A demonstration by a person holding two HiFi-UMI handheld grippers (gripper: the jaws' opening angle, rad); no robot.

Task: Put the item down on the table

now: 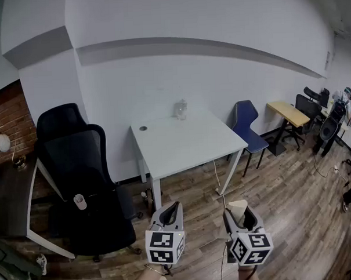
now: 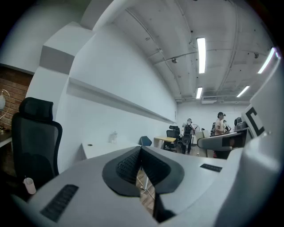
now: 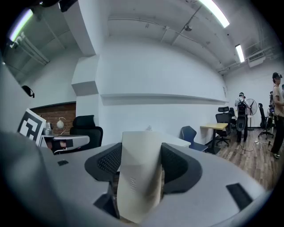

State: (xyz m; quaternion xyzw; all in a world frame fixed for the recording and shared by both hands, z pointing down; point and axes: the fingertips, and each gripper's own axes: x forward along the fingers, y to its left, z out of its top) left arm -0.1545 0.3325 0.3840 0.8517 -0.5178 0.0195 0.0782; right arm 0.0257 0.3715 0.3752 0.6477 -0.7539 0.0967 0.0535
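My right gripper is shut on a cream, carton-like item that stands upright between its black pads; its pale top shows in the head view. The left gripper is beside it, its jaws shut with nothing between them. Both hang over the wooden floor, short of the white table ahead by the wall. A small clear object stands at the table's far edge and a round hole marks its far left corner.
Left of the table stands a black office chair with a small white cup on it. A dark desk is at the far left. A blue chair and a wooden desk stand to the right. People are far back.
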